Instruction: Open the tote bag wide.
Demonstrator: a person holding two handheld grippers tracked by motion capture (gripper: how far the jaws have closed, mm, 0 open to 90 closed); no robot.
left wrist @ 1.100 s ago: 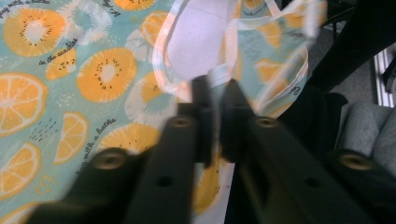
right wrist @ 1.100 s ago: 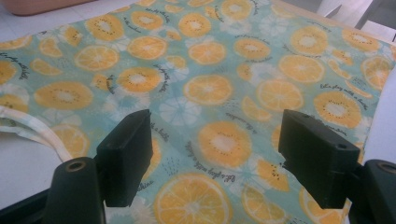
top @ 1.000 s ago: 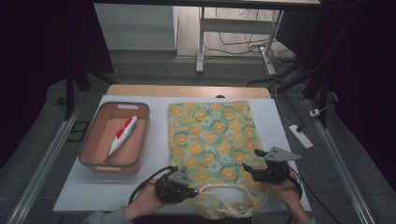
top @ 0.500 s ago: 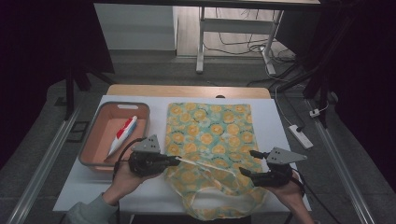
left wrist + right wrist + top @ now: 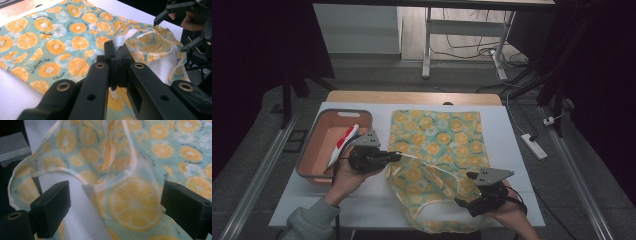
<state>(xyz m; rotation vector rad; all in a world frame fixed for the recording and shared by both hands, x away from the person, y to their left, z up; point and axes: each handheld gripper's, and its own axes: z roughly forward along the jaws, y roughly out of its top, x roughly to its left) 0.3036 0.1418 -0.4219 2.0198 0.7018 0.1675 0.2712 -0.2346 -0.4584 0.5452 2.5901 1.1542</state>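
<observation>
Tabletop bag (image 5: 437, 150): left gripper (image 5: 396, 156) has pulled its strap (image 5: 122, 40) farther left.

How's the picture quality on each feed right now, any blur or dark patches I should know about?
High view: the table is evenly lit and the surroundings fall into deep shadow. Left gripper view: the fruit-print bag is fairly sharp, while the near jaws, shut on its white strap, look soft. Right gripper view: soft overall, with the close fabric blurred between the open jaws.
</observation>
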